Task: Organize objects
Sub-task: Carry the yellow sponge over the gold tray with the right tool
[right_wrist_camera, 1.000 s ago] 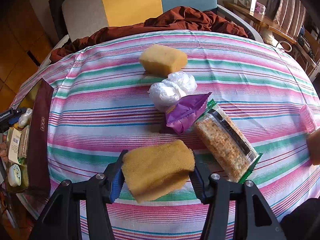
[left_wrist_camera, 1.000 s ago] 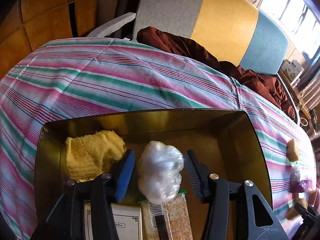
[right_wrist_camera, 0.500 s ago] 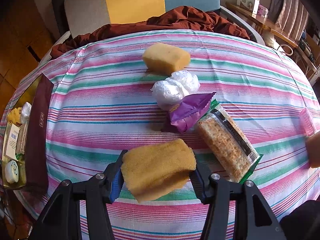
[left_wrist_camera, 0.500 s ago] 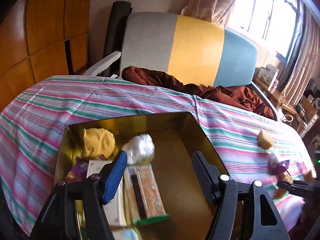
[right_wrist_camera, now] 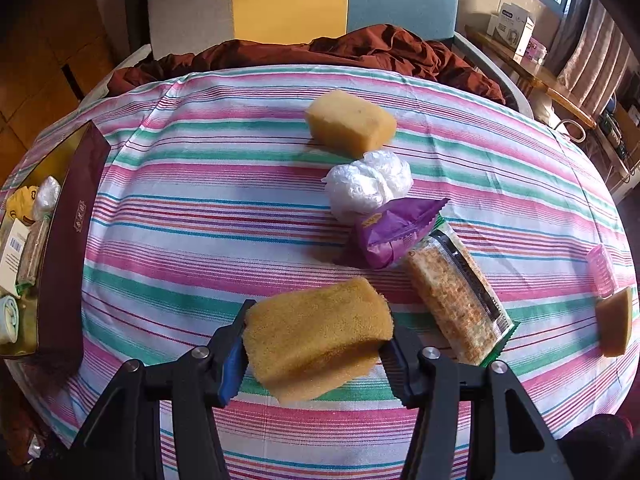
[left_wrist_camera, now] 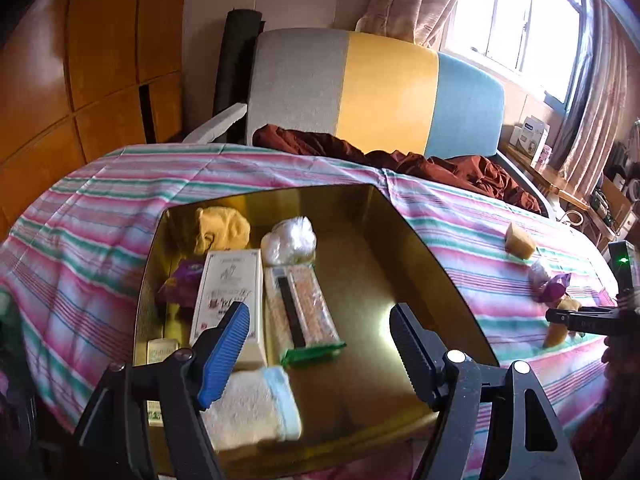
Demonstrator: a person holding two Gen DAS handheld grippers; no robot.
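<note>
My left gripper (left_wrist_camera: 320, 340) is open and empty, held above the gold box (left_wrist_camera: 376, 280). In the box lie a white plastic bundle (left_wrist_camera: 289, 239), a yellow cloth (left_wrist_camera: 220, 227), a white carton (left_wrist_camera: 229, 292), a cracker pack (left_wrist_camera: 300, 308), a purple wrapper (left_wrist_camera: 180, 284) and a folded towel (left_wrist_camera: 252, 408). My right gripper (right_wrist_camera: 312, 354) is shut on a yellow sponge (right_wrist_camera: 318, 336), just above the striped cloth. On the table lie another sponge (right_wrist_camera: 351, 123), a plastic bundle (right_wrist_camera: 368, 185), a purple snack pack (right_wrist_camera: 394, 232) and a cracker pack (right_wrist_camera: 460, 296).
The box (right_wrist_camera: 68, 248) stands at the table's left edge in the right wrist view. A pink item (right_wrist_camera: 600, 272) and a third sponge (right_wrist_camera: 616, 322) lie at the right edge. A sofa (left_wrist_camera: 376, 88) with brown fabric (left_wrist_camera: 400, 160) stands behind the table.
My left gripper let go of the white plastic bundle in the box and drew back and up. My right gripper kept its hold on the sponge and hardly moved.
</note>
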